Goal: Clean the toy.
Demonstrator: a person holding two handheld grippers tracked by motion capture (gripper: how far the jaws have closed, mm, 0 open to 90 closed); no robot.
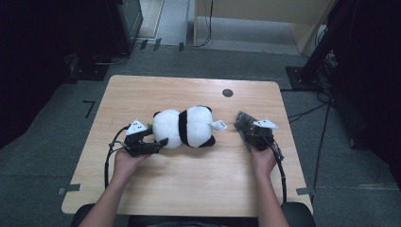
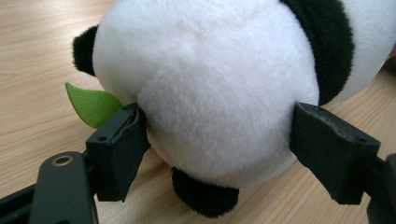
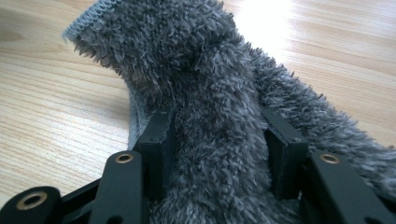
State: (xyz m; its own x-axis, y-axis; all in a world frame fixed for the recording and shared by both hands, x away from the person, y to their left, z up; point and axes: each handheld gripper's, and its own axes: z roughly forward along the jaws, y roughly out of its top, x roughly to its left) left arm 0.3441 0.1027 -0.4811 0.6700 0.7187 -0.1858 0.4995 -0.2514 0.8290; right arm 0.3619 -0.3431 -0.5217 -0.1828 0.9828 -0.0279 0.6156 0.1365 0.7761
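Lying at the centre of the high view: one plush panda (image 1: 188, 126), soft and rounded, its white pile crossed by a broad black band, with small black ears and paws and a white sewn-in tag (image 1: 218, 125) sticking out at its right end. It is resting on its side on the table (image 1: 189, 189), a pale wood-grain top with rounded corners and a small dark round insert (image 1: 227, 92) sitting near the far edge.

Left gripper (image 1: 146, 144): black, angular, carrying a grey three-cornered plate, sitting left of centre in the high view. In the left gripper view its two blocky pads (image 2: 122, 140) are pressing into the white fur on either side of the panda's bulging end, so the jaws are clamped on the toy. A green felt leaf (image 2: 92, 103), flat and pointed, is poking out at the middle left of that view, just beside the left pad.

Right gripper (image 1: 250, 135): same build, sitting right of centre in the high view, well apart from the panda's body. In the right gripper view a grey cloth (image 3: 205, 107), shaggy and long-piled with a pale stitched hem, is standing bunched between the jaws, both pads (image 3: 159, 140) pressing against it; the jaws are gripping the cloth.

A black cable (image 1: 109, 156) is looping from the left gripper toward the lower left.
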